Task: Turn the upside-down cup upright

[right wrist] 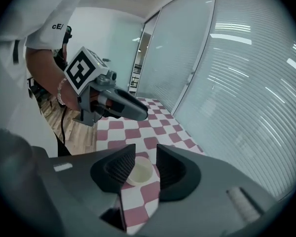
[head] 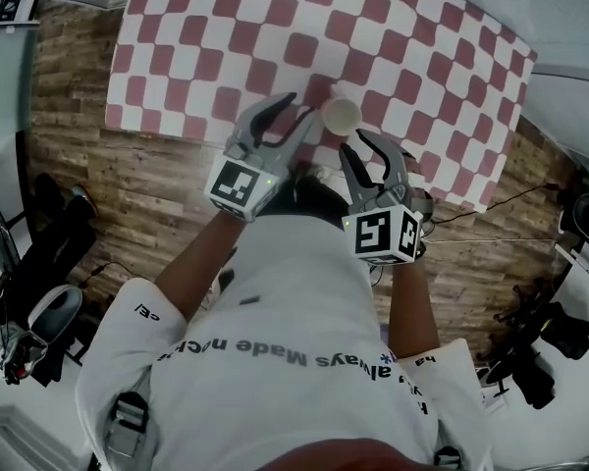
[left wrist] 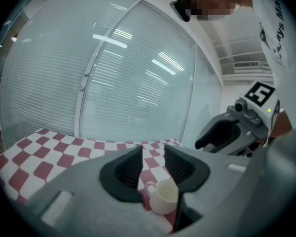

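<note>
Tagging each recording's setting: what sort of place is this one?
Probably an office or lab room rigged for recording: glass partition walls with slatted blinds, a wood-pattern floor strewn with cables and dark gear, and a spread red-and-white checked cloth.

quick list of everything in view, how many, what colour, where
cup: one, cream, on the tablecloth near its front edge
tablecloth: one, red and white checks, top of the head view
floor: wood planks, around the tablecloth
glass wall: pale, with blinds, beyond the tablecloth
gear: several pieces, black, at the left and right edges of the head view
shirt: one, white, dark lettering
left gripper: grey, jaws apart, empty, left of the cup
right gripper: grey, jaws apart, empty, just short of the cup
</note>
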`<state>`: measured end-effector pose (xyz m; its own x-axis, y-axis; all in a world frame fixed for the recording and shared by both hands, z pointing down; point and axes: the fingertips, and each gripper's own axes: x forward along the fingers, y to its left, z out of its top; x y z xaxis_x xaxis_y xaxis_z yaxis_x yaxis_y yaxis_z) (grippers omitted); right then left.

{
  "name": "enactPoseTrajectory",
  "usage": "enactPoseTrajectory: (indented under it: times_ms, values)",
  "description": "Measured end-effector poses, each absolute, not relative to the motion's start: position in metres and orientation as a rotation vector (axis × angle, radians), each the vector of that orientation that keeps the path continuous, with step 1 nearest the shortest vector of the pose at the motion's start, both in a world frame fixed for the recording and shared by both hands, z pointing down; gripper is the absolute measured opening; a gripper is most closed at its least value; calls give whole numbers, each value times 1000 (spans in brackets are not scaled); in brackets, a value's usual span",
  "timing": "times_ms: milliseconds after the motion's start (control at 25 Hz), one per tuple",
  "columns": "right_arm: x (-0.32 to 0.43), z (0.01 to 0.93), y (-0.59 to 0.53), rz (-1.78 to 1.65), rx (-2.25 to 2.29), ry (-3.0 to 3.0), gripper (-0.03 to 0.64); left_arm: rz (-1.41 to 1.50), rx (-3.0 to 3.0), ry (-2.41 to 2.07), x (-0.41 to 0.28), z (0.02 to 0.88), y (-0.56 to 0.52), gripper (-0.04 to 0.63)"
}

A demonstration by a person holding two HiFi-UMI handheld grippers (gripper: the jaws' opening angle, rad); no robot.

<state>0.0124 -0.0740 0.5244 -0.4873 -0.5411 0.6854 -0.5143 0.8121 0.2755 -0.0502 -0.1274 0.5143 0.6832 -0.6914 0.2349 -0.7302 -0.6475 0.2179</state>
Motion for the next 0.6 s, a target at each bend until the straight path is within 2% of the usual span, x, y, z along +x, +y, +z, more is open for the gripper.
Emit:
enactPoseTrajectory:
  times_ms: [600]
  values:
    - [5, 652, -68, 9, 532, -1993, 138, 272, 2555, -1094, -55, 606, -121, 140]
